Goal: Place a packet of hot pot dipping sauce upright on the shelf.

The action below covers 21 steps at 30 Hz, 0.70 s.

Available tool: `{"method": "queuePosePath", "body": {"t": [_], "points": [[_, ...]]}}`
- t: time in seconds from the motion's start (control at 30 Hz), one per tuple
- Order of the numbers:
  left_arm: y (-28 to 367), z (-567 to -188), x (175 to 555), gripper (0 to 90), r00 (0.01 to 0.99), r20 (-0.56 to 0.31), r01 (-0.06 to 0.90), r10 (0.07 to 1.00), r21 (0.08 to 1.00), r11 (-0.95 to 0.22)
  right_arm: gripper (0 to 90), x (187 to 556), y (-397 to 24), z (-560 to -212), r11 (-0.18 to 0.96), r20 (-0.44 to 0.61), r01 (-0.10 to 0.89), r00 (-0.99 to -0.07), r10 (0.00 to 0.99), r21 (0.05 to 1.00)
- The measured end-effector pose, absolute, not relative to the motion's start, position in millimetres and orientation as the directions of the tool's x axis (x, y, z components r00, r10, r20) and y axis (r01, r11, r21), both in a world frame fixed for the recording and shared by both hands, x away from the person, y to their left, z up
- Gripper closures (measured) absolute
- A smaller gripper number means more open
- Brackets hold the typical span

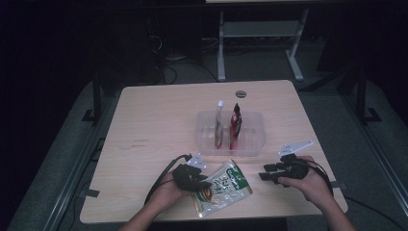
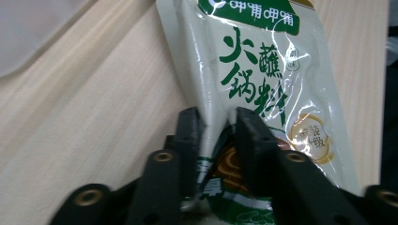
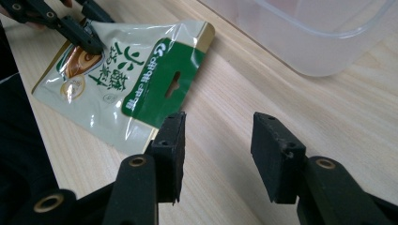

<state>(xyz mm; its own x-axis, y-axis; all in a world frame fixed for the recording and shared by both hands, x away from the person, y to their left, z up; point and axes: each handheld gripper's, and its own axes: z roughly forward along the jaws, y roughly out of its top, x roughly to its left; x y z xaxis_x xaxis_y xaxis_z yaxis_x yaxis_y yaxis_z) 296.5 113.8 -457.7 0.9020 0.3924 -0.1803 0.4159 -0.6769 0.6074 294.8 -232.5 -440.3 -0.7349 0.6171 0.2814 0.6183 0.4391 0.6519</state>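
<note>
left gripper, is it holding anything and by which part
Yes: the left gripper pinches a raised fold of the green and white sauce packet near its lower end. The right gripper holds nothing.

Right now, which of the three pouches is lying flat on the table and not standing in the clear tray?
The green-and-white sauce pouch, pinched by the left gripper. The pale pouch and the red pouch stand upright in the clear plastic tray.
</note>
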Motion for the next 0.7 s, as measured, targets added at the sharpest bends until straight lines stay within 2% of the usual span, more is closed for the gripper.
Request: {"method": "queuePosePath", "body": {"t": [0.1,0.3,0.5,0.7], "points": [[114.2,-458.3,297.7,82.0,0.903,-0.196,0.418,0.382,0.603,-0.679,54.8,294.6,-233.3,-440.1,0.438,0.280,0.618,-0.734,0.619,0.653],[116.6,-456.1,299.6,87.7,0.901,-0.218,0.426,0.375,0.608,-0.670,52.8,295.1,-234.8,-439.8,0.432,0.282,0.613,-0.737,0.614,0.661],[123.9,-445.7,300.5,89.5,0.908,-0.239,0.414,0.345,0.645,-0.643,51.0,295.8,-237.9,-441.1,0.413,0.291,0.611,-0.736,0.612,0.675],[134.1,-431.0,297.4,89.8,0.920,-0.218,0.382,0.327,0.693,-0.611,50.0,295.6,-239.2,-440.2,0.393,0.314,0.613,-0.736,0.600,0.685]]}}
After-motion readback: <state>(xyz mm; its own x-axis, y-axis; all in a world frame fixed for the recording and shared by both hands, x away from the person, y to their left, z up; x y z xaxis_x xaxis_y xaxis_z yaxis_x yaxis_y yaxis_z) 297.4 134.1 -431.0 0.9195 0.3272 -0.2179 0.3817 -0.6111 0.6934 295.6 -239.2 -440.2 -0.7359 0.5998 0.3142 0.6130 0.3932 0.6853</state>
